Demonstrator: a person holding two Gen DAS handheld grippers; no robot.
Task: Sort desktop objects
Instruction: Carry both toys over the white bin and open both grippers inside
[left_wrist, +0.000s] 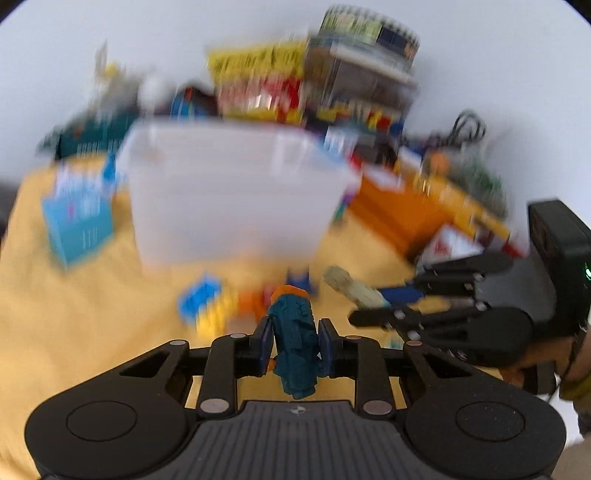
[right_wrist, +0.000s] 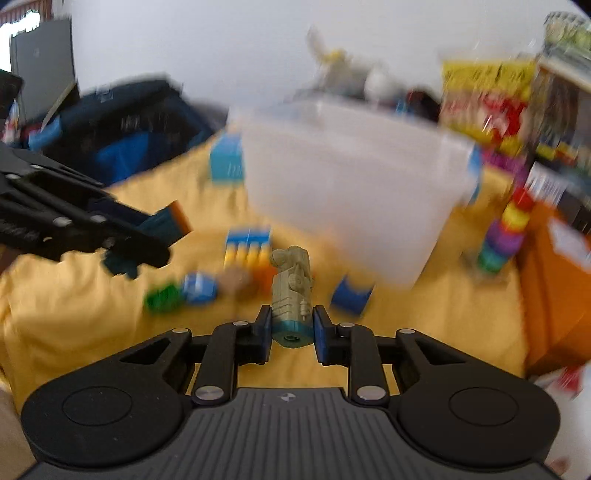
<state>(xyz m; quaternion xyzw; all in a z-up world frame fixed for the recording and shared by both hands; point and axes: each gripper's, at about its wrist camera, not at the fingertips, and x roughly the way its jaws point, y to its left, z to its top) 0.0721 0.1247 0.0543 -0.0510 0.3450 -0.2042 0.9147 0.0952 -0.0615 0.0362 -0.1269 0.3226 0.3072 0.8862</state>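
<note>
Left wrist view: my left gripper (left_wrist: 294, 341) clamps a teal toy figure (left_wrist: 295, 338); my right gripper (right_wrist: 290, 328) pinches an olive toy figure (right_wrist: 291, 286), both short of the translucent bin (left_wrist: 229, 195). Either narrow hold could slip mid-swing.

Each black tool (left_wrist: 294, 345) has 2 blue-padded fingers (right_wrist: 320, 334), silver screws and a ribbed base.
</note>
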